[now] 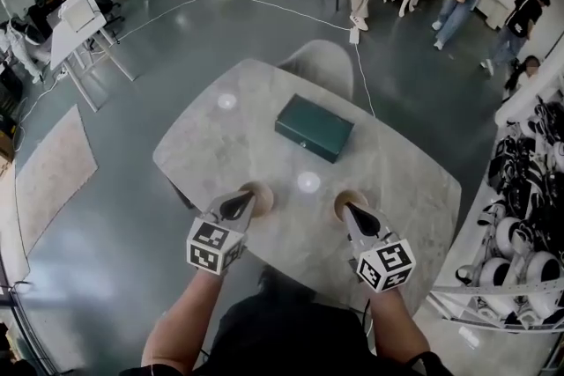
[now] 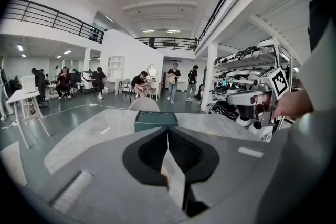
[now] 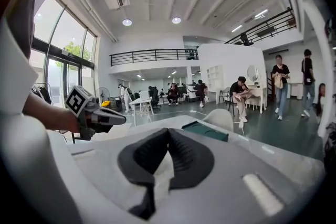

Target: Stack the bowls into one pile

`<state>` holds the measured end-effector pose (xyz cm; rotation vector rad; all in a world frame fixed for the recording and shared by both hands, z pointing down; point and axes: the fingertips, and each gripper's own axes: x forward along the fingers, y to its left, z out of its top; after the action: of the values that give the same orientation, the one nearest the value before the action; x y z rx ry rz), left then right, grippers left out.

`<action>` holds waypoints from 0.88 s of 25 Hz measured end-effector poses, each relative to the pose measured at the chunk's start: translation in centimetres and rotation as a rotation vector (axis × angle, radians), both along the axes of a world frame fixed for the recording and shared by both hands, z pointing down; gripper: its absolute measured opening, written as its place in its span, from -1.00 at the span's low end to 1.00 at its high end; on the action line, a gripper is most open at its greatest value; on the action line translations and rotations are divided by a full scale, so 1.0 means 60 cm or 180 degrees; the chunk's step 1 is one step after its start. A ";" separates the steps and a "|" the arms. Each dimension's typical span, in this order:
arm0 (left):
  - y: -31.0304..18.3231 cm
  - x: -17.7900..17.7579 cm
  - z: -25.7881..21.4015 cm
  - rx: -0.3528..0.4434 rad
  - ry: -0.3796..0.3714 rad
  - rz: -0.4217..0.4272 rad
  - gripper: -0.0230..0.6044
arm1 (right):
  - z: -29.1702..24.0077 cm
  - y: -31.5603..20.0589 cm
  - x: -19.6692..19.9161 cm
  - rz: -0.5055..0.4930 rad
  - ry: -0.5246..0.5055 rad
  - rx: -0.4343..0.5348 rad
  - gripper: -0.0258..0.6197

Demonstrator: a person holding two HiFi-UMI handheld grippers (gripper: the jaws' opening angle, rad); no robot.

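Note:
Two small tan bowls are over the near part of the pale marble table. The left bowl is at the tip of my left gripper, whose jaws are shut on its rim. The right bowl is at the tip of my right gripper, also shut on the rim. In the left gripper view a thin pale strip of the bowl's wall shows between the closed jaws. The right gripper view shows the same kind of strip. Most of each bowl is hidden by the jaws.
A dark green box lies on the table's middle, beyond both bowls. A grey chair stands at the table's far edge. White shelves with gear run along the right. Several people sit and stand far off.

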<state>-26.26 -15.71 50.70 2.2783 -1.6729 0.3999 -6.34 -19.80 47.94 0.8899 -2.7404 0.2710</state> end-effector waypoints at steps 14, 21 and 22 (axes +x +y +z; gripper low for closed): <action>0.016 0.037 0.145 -0.0691 -0.0683 0.0603 -0.42 | 0.034 0.006 0.034 -0.0048 0.0039 -0.0232 -0.91; 0.019 0.023 0.234 -0.1100 -0.0982 0.0943 -0.40 | 0.053 0.013 0.033 -0.0035 0.0138 -0.0343 -0.91; 0.018 0.023 0.244 -0.1159 -0.0967 0.0969 -0.39 | 0.056 0.013 0.033 -0.0032 0.0150 -0.0359 -0.91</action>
<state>-24.89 -14.63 65.36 2.2695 -1.2352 1.0711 -4.35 -19.00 51.31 0.8416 -2.6562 0.3932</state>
